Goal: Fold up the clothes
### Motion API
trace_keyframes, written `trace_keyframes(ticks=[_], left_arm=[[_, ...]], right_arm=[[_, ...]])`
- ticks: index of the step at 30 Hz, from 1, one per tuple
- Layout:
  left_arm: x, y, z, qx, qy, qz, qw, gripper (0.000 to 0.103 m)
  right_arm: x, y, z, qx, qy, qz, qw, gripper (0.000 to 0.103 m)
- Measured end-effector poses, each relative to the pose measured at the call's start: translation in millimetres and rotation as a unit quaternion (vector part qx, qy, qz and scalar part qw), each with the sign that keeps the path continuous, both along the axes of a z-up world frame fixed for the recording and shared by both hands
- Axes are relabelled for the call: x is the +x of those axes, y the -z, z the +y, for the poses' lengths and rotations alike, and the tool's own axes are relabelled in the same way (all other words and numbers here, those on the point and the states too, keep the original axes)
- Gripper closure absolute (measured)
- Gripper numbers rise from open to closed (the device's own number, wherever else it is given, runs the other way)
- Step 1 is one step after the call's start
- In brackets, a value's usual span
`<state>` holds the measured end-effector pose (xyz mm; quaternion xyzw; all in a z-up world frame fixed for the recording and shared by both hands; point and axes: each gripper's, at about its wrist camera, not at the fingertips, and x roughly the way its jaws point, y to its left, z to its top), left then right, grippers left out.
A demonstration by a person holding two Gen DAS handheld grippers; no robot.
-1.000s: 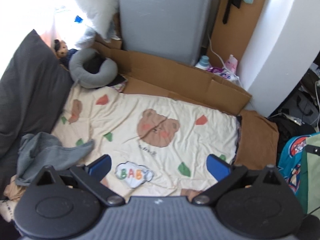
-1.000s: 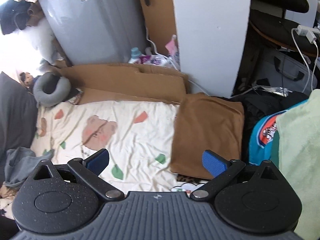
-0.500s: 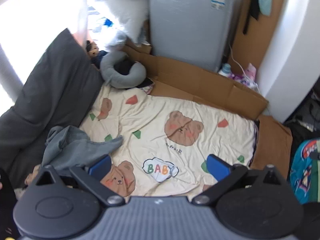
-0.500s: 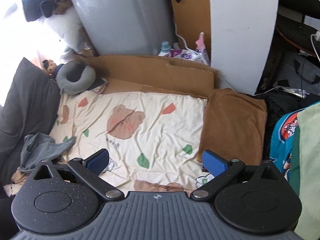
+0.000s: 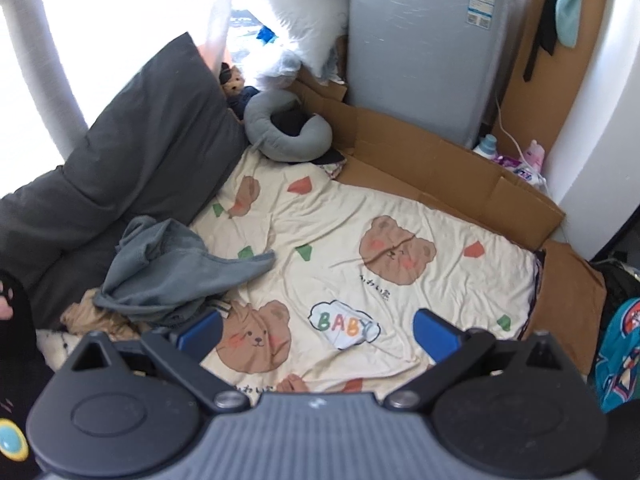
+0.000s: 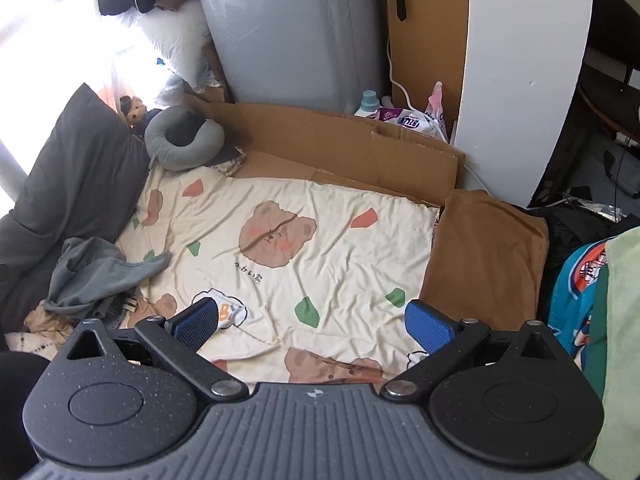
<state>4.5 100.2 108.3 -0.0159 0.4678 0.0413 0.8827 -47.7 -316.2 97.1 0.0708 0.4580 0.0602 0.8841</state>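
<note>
A crumpled grey garment (image 5: 168, 268) (image 6: 96, 272) lies in a heap at the left edge of the cream bear-print blanket (image 5: 360, 248) (image 6: 304, 240); tan cloth (image 5: 96, 316) shows under it. My left gripper (image 5: 318, 334) hangs open above the blanket's near part, its left fingertip close to the heap. My right gripper (image 6: 312, 324) is open too, over the blanket's front right area, holding nothing. A folded brown cloth (image 6: 488, 256) lies flat beside the blanket's right edge.
Dark grey cushions (image 5: 120, 168) flank the left side. A grey neck pillow (image 5: 288, 128) sits at the far left corner. Flattened cardboard (image 5: 432, 172) and a grey appliance (image 5: 424, 40) stand behind. Bottles (image 6: 384, 114) rest by a white pillar (image 6: 520, 80). Colourful fabric (image 6: 584, 288) piles at right.
Both cameras have swung left and pulled back, bringing the grey garment heap and dark cushions more into view. Both grippers stay open and empty.
</note>
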Motion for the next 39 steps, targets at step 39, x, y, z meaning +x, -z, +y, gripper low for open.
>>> trace_keyframes(ticks=[39], left_arm=[[-34.7, 40.0, -16.5, 0.033, 0.0, -0.011, 0.9994, 0.001]], right_arm=[[-23.1, 30.0, 22.0, -0.01, 0.0, 0.011, 1.0, 0.001]])
